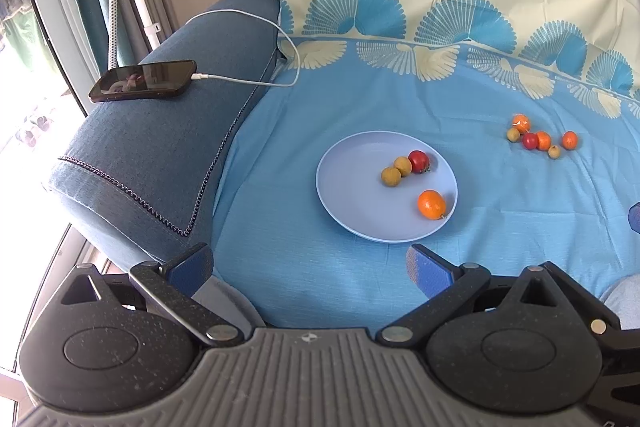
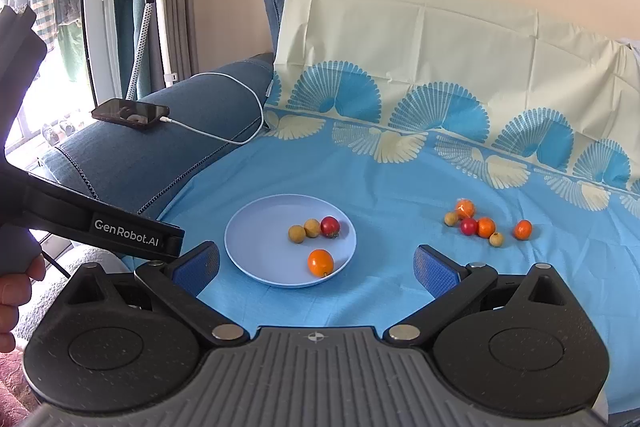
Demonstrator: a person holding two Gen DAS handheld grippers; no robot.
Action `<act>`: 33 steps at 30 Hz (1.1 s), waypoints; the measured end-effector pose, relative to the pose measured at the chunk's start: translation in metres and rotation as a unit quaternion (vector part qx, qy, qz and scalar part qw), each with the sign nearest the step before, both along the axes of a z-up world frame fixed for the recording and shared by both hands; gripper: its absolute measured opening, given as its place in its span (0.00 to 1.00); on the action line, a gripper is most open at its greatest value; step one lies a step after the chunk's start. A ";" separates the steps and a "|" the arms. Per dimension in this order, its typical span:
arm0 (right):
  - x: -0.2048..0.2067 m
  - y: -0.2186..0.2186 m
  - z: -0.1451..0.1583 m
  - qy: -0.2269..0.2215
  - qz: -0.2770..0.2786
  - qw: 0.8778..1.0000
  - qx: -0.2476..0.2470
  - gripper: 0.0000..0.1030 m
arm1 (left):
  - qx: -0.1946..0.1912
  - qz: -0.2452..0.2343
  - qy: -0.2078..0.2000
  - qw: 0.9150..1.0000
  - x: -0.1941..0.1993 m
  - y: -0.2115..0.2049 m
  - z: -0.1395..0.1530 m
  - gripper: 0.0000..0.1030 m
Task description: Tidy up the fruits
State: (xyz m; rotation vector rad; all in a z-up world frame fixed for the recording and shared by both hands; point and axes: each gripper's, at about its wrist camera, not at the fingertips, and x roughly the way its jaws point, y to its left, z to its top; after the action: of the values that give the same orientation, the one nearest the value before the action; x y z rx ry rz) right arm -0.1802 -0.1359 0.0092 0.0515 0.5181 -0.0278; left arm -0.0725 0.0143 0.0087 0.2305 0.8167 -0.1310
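Fingers (image 2: pixel 436 273) of both grippers spread apart, empty; plate (image 2: pixel 256 247) of fruit lies beyond them, untouched.

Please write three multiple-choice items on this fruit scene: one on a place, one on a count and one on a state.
1. Where does the phone lie?
A. on the plate
B. on the sofa armrest
C. among the loose fruits

2. How many fruits are on the plate?
A. two
B. four
C. seven

3. How do the left tool and the right tool stand?
A. both open and empty
B. both shut on fruit
C. one open, one shut

Answers:
1 B, the phone rests on the blue sofa armrest with its white cable plugged in.
2 B, two tan fruits, one red and one orange sit on the plate.
3 A, each tool's blue fingers are spread with nothing between them.
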 end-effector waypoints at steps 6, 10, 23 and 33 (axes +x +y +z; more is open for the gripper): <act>0.002 -0.001 -0.001 0.004 0.000 1.000 0.002 0.99 | 0.003 -0.001 0.004 1.000 0.003 -0.001 -0.003 1.00; 0.005 -0.002 -0.002 0.007 0.000 1.000 0.004 0.99 | 0.005 -0.001 0.008 1.000 0.005 -0.002 -0.005 1.00; 0.013 -0.014 -0.011 0.017 -0.018 0.999 0.020 0.99 | 0.021 -0.004 0.018 1.000 0.017 -0.011 -0.013 1.00; 0.022 -0.045 -0.023 0.027 -0.055 0.997 0.039 0.99 | 0.024 -0.009 0.030 0.999 0.042 -0.039 -0.016 1.00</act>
State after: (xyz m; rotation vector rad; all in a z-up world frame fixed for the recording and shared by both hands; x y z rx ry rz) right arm -0.1579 -0.1808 -0.0143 0.1555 0.5691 -0.1176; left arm -0.0305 -0.0246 -0.0072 0.2814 0.8779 -0.1356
